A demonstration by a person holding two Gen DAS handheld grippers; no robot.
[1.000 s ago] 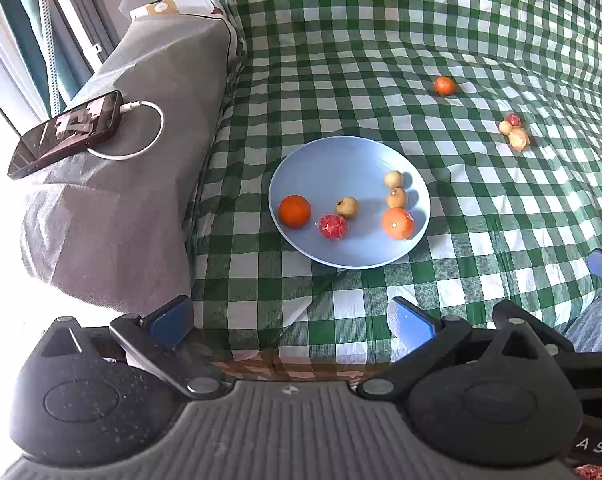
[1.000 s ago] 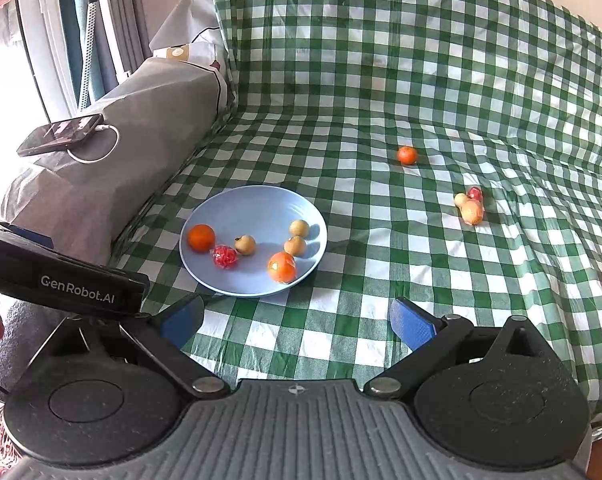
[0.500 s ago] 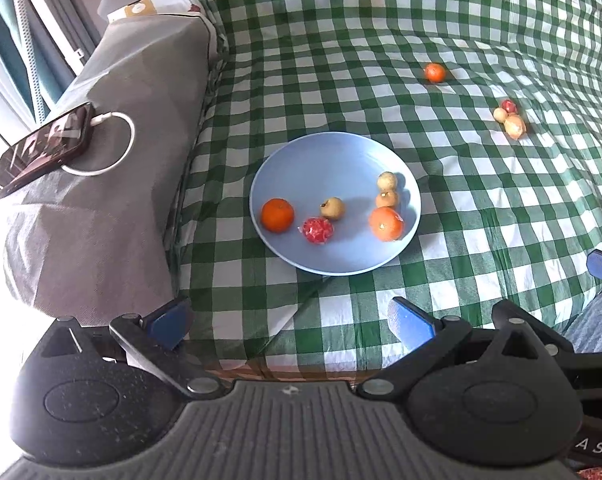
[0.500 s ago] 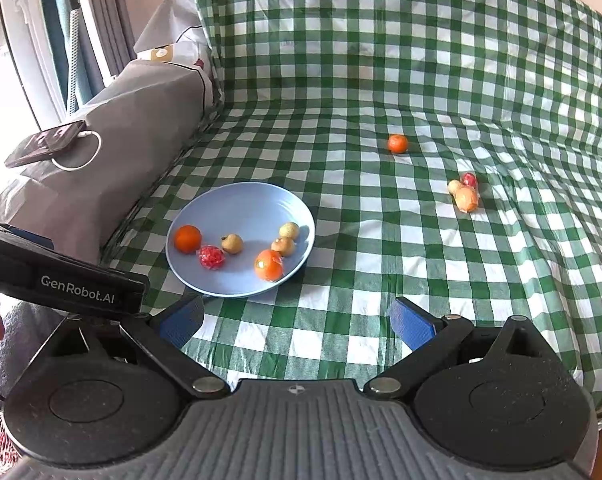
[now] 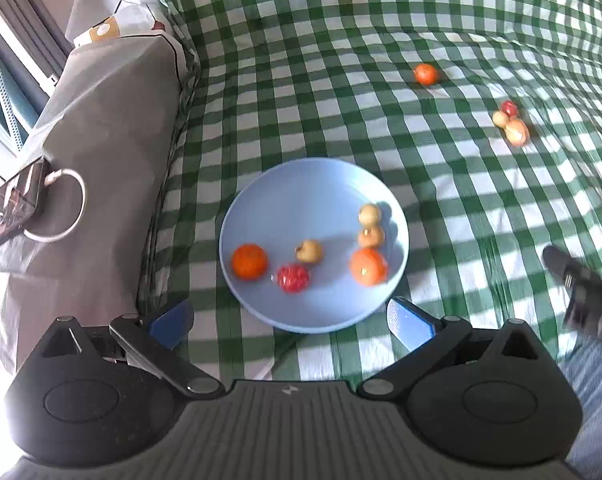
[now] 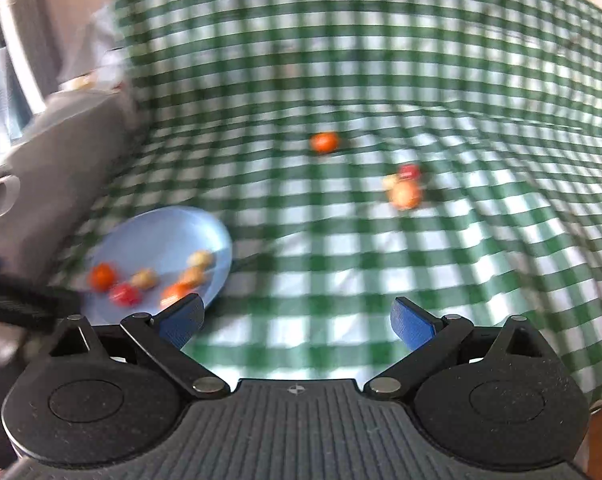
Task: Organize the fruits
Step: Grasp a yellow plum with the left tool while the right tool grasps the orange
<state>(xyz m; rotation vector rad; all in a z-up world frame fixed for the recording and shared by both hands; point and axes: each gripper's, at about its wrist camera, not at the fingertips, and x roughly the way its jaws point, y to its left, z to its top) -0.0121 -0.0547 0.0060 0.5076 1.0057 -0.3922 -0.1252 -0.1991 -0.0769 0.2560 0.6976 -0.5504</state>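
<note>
A light blue plate lies on the green checked cloth and holds several fruits: two oranges, a red fruit and small tan ones. It also shows in the right wrist view, blurred. A loose orange and a cluster of three small fruits lie on the cloth beyond the plate; the right wrist view shows the orange and the cluster too. My left gripper is open and empty just short of the plate. My right gripper is open and empty, right of the plate.
A grey covered armrest stands left of the cloth, with a phone and white cable on it. The right gripper's body shows at the right edge of the left wrist view. The cloth rises up a backrest behind.
Both grippers have moved forward toward the cloth. The right view has swung right, so the plate now sits at its left and the loose fruits nearer centre. Both stay open.
</note>
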